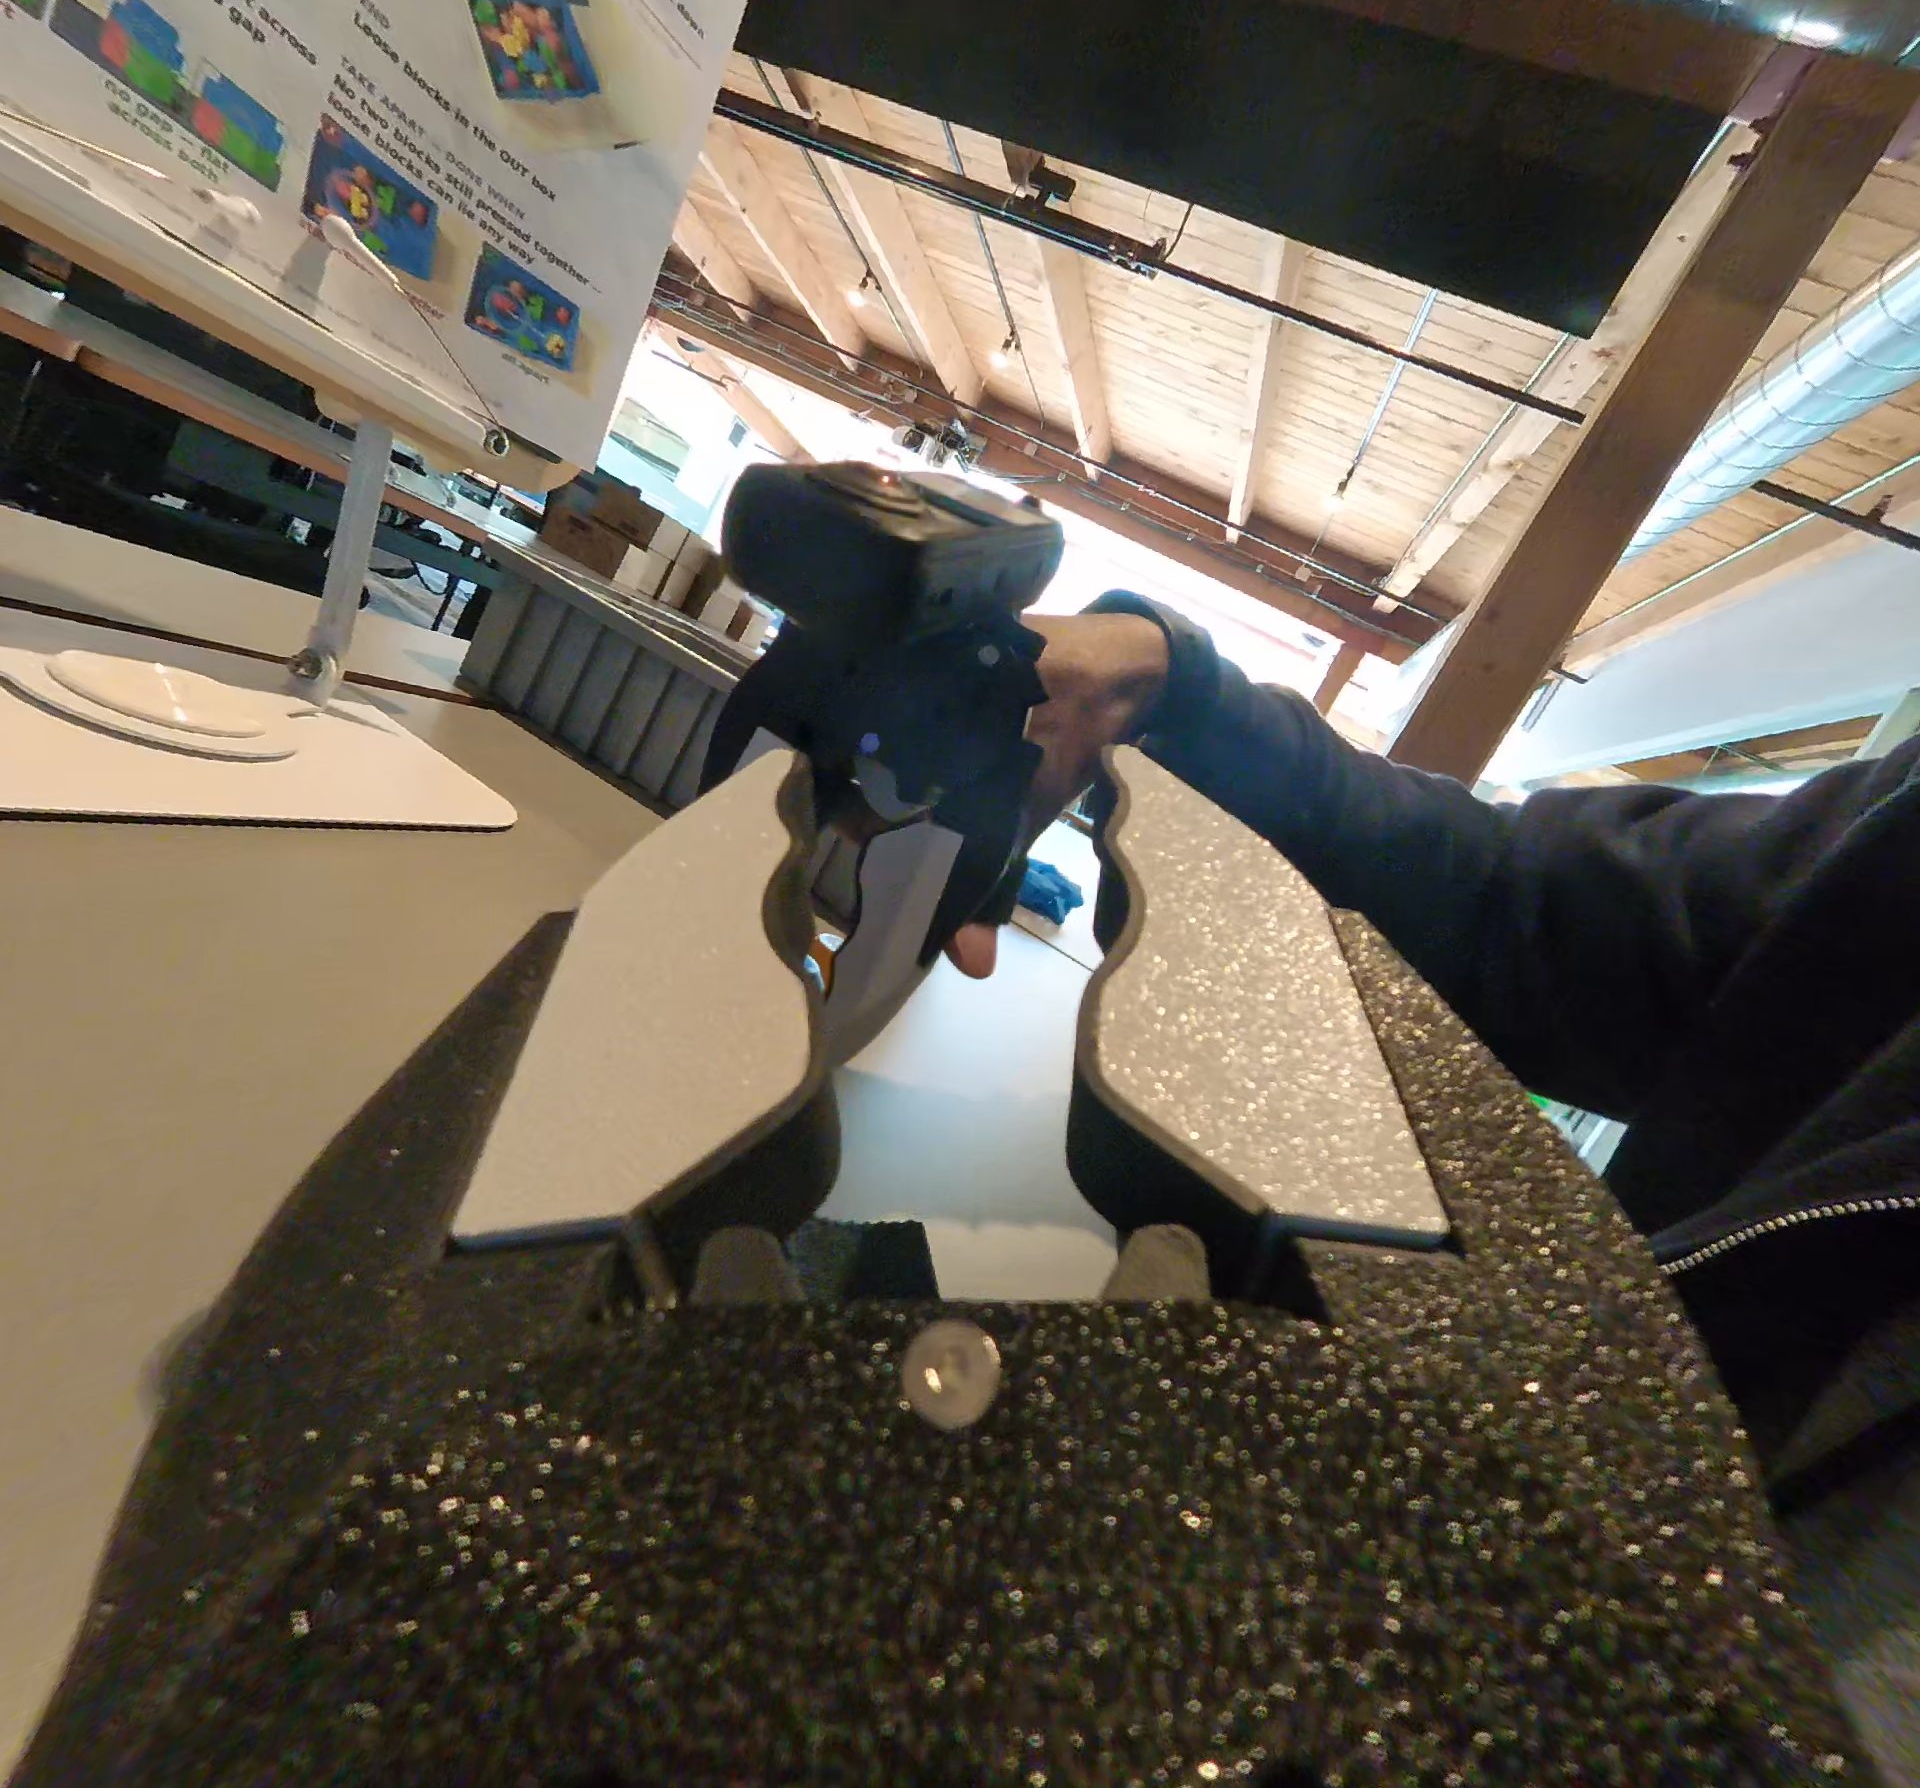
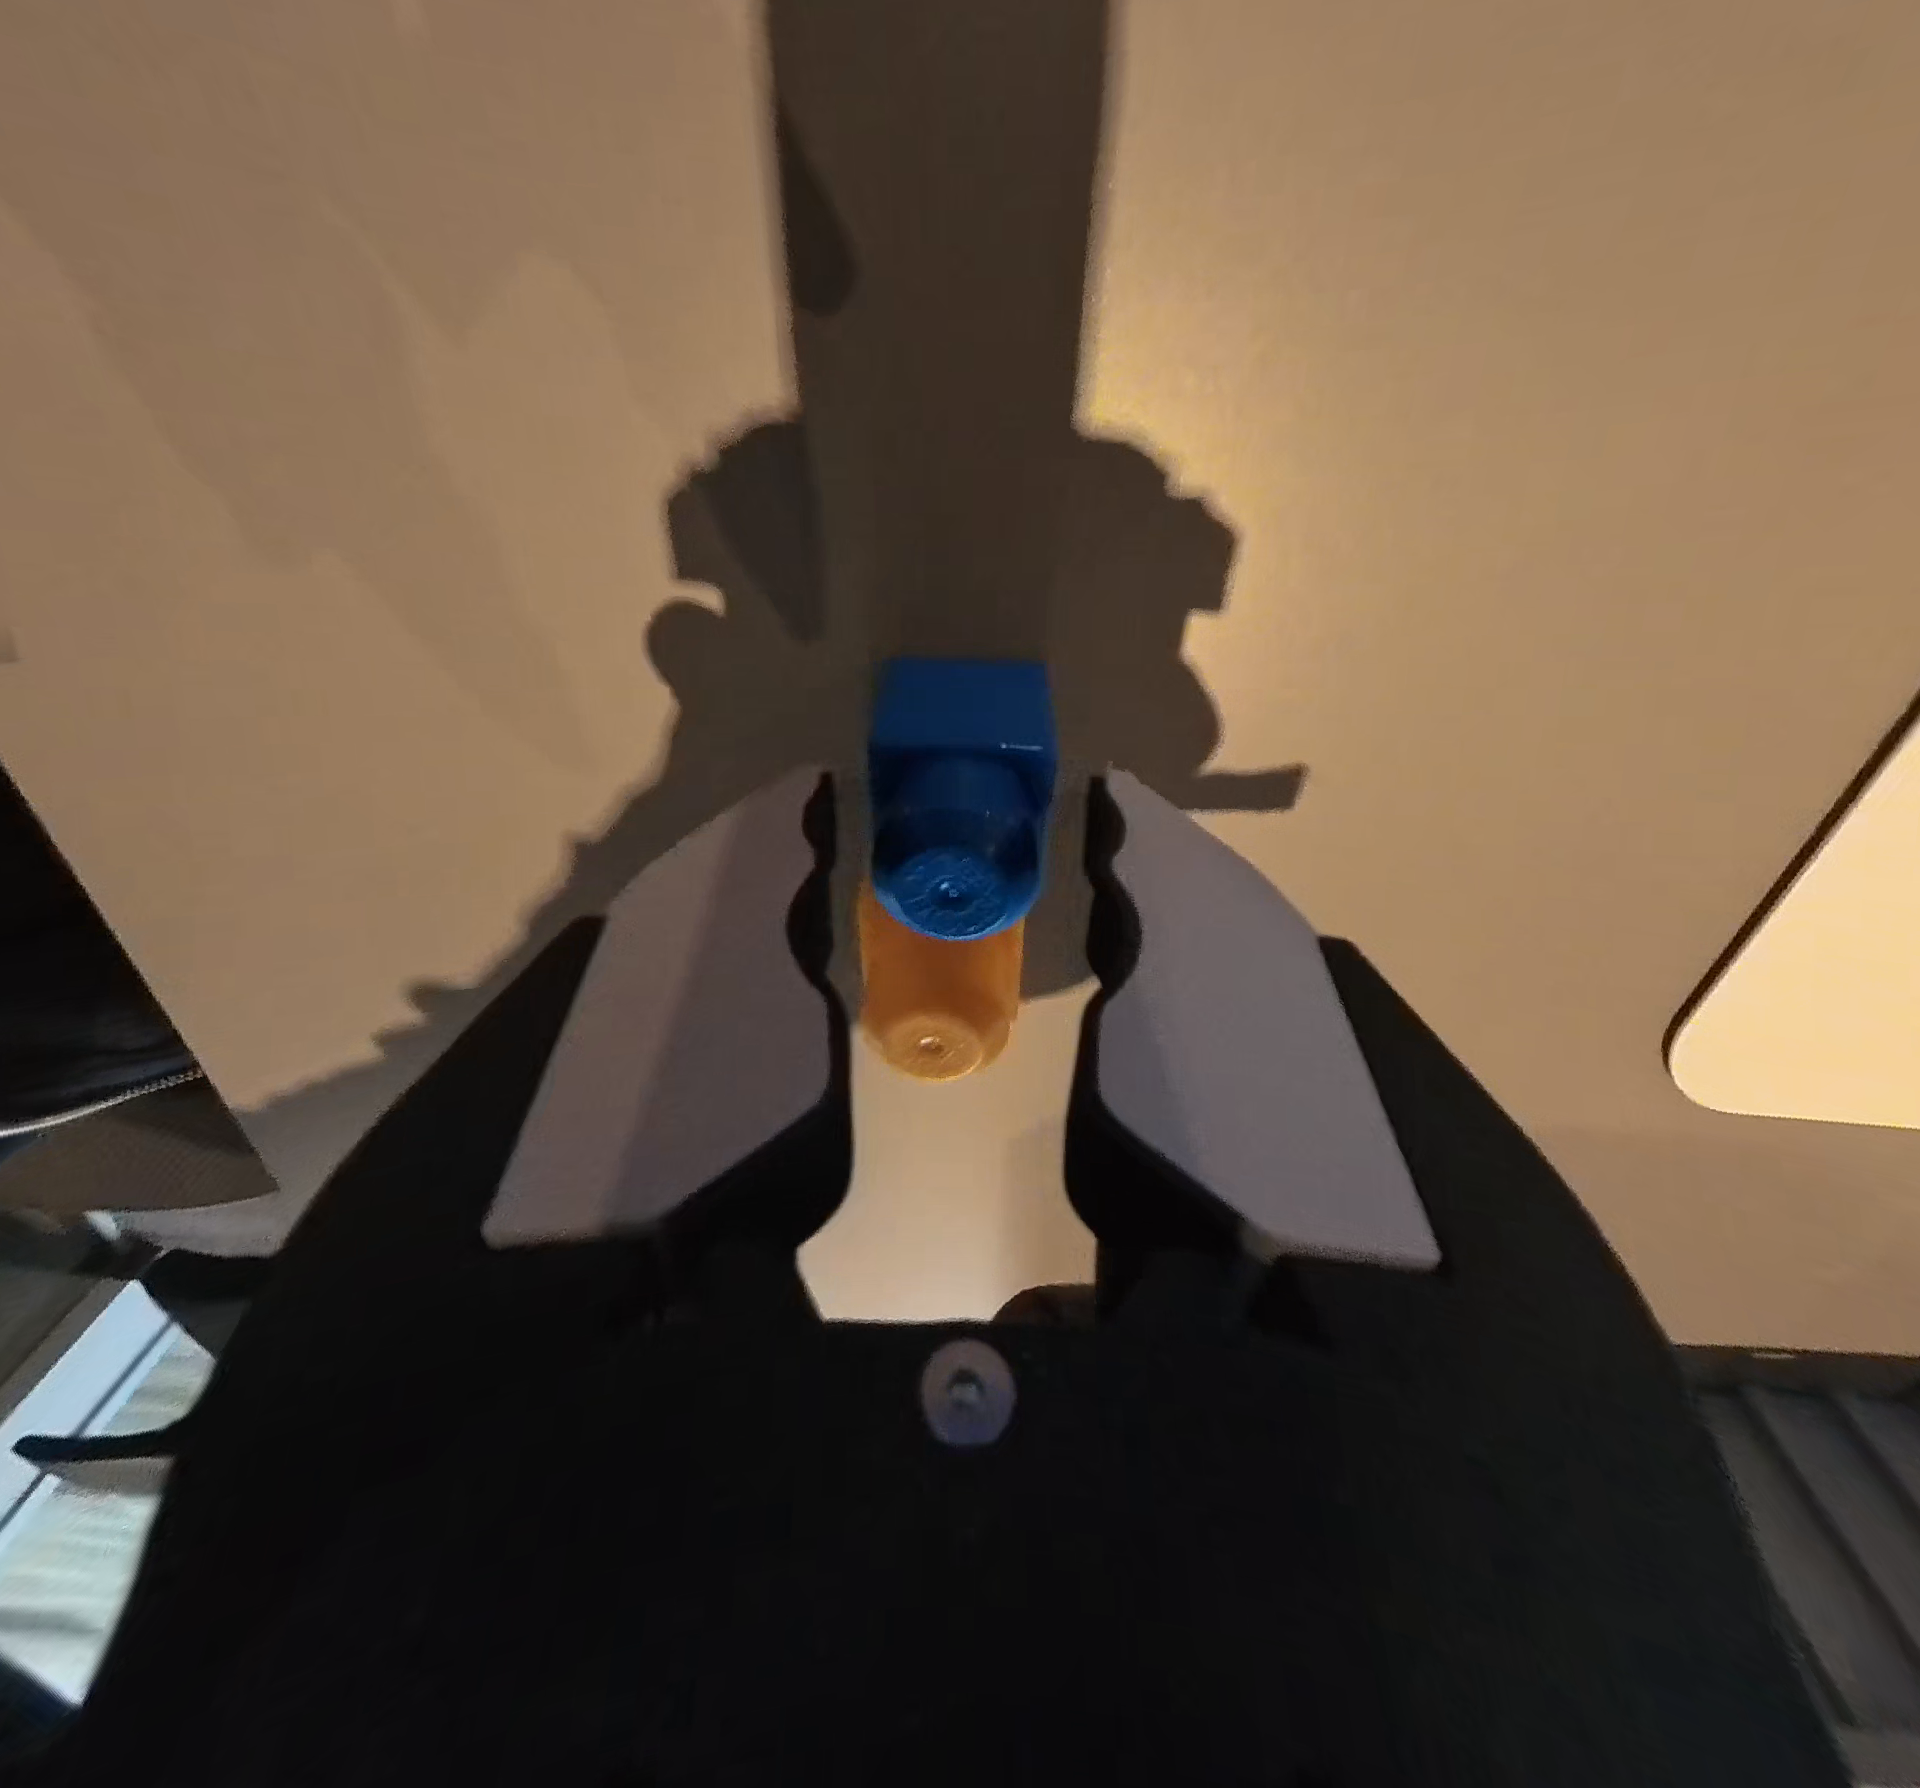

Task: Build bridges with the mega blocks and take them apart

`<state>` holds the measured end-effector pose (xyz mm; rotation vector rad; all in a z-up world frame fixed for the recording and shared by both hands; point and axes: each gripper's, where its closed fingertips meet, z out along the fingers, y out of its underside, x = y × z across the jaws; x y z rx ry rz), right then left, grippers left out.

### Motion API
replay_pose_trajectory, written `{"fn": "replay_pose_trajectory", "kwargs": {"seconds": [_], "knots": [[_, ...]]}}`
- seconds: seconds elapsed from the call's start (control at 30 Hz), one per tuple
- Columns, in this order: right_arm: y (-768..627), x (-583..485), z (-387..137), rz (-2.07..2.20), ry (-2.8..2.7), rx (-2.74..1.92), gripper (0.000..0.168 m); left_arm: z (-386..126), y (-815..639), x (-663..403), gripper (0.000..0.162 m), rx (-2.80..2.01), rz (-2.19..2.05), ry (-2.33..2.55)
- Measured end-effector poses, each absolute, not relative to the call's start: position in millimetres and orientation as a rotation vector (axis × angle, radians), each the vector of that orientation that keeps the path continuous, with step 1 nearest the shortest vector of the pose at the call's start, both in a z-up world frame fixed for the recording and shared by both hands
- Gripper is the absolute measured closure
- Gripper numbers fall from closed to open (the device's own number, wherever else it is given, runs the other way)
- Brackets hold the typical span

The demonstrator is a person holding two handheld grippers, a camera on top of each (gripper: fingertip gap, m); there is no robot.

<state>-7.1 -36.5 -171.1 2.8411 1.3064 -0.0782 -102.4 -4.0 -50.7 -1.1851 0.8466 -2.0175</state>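
While both grippers' fingers stand spread and empty, the blue block (image 2: 958, 782) sits between the right gripper (image 2: 958, 891) tips.

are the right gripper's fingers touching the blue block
Apart. In the right wrist view the blue block sits between the right gripper fingers, with a visible gap on each side; the jaws stand open around it.

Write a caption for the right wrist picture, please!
Open right gripper poised over a blue block and an orange block on the tan table.
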Motion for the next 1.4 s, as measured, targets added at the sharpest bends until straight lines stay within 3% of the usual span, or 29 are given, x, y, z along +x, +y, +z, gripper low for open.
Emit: {"fn": "replay_pose_trajectory", "kwargs": {"seconds": [0.1,0.27,0.47,0.7,0.9,1.1,1.4], "knots": [[-33.5,-12.1,-160.0,-0.142,1.321,2.909,0.111,-50.2,-3.3,-103.7,0.112,-1.181,-2.024,0.836],[-27.8,-12.0,-130.2,-0.279,1.322,3.105,0.106,-48.6,-3.3,-106.1,0.112,-1.165,-2.019,0.834],[-10.3,18.3,-83.7,-0.648,1.076,3.700,0.115,-36.5,2.0,-122.8,0.110,-1.208,-1.819,0.965],[-17.1,56.5,-123.6,-0.879,0.737,3.915,0.116,30.0,48.6,-172.7,0.103,-1.397,-1.327,1.280],[-14.2,66.2,-144.2,-0.996,0.692,3.959,0.119,67.2,174.5,-206.9,0.102,-1.403,-0.909,1.306],[-17.2,67.9,-138.3,-1.295,0.658,3.919,0.126,27.2,325.1,-191.4,0.103,-1.766,-0.990,1.147],[-15.3,71.9,-140.8,-1.482,0.475,3.834,0.132,-94.1,464.7,-104.8,0.118,-2.239,-0.824,1.219]]}}
